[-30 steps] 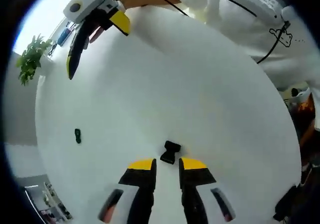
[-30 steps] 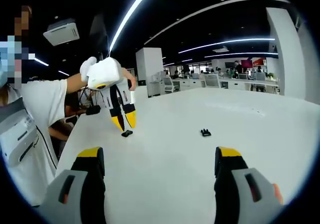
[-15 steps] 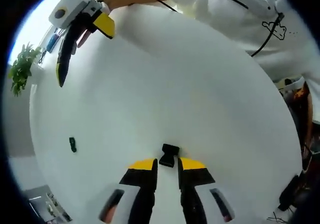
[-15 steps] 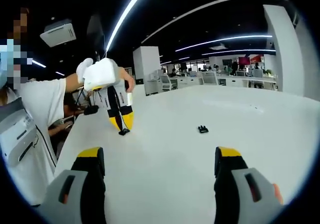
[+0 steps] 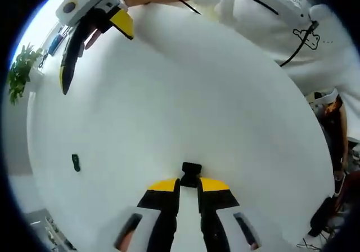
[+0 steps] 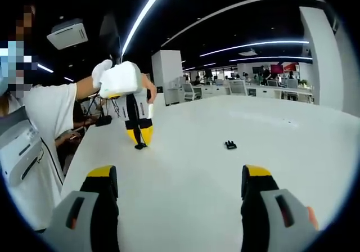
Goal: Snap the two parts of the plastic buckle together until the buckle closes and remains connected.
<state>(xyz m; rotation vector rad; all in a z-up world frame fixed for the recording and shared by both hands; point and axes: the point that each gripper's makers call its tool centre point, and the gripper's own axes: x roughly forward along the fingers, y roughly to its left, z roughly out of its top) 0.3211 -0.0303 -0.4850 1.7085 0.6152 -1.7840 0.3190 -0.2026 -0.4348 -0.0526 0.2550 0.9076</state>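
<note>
Black plastic buckle half [image 5: 190,173] sits pinched between the yellow tips of the left gripper [image 5: 188,183], jaws nearly together, out on the white table [image 5: 225,111]. Its mate [image 6: 230,145] lies well apart, nearer the far edge. Right gripper [image 6: 179,185] hangs above the table, jaws spread wide.

Open-plan office: beyond the jaws, past the far edge of a large white table [image 6: 264,122], rows of desks with office chairs [image 6: 242,89] under long ceiling light strips [image 6: 147,13]; potted plant [image 5: 19,72] off to one side.
</note>
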